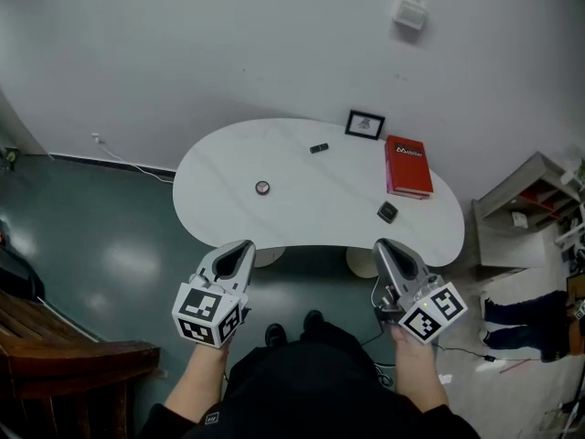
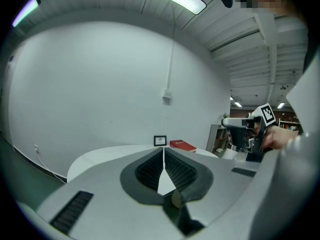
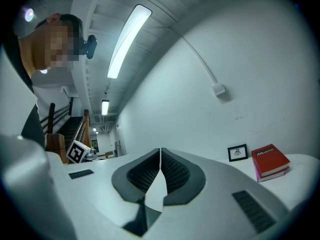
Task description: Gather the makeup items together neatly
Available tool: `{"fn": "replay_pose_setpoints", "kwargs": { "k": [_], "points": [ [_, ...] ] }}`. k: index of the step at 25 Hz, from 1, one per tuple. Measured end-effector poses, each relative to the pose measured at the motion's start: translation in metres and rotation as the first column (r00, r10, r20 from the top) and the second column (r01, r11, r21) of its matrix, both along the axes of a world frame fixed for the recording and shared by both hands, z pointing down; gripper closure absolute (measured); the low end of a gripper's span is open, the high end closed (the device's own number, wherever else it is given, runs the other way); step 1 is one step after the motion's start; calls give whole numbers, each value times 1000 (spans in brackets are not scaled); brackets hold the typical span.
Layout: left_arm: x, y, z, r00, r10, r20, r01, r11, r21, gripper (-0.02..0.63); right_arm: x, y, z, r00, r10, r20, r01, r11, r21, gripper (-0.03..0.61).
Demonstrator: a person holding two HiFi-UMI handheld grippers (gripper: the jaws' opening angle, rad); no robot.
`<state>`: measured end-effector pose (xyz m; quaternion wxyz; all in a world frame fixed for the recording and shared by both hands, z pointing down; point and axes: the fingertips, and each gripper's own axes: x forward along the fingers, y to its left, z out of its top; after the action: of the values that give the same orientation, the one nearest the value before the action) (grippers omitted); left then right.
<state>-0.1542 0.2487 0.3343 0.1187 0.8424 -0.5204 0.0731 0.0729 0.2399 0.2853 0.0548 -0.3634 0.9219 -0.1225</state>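
One round tin, one black stick, one black compact, one book, left gripper, right gripper, jaws clenched empty

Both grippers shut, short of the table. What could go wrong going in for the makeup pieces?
1. The black compact lies near the table's front edge, by the right gripper; a nudge from shut jaws could push it off.
2. The round item is small and low; the left gripper may shove it rather than grip it.
3. Reaching the small black item could bump the picture frame near it.
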Motion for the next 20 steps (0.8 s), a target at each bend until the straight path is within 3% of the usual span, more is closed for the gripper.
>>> {"fn": "replay_pose_setpoints", "kwargs": {
  "k": [5,12,20],
  "points": [
    [9,-30,10,1000,5,-4,-5,1000,-25,594,10,-35,5,1000,2,9,-2,1000,-13,541],
    [9,-98,10,996,-82,21,83,996,-34,594,31,-112,16,998,-41,39,42,998,-35,541],
    [36,-181,13,993,-110,50,113,992,-58,594,40,-204,29,992,-120,49,123,990,-65,542]
  ]
}}
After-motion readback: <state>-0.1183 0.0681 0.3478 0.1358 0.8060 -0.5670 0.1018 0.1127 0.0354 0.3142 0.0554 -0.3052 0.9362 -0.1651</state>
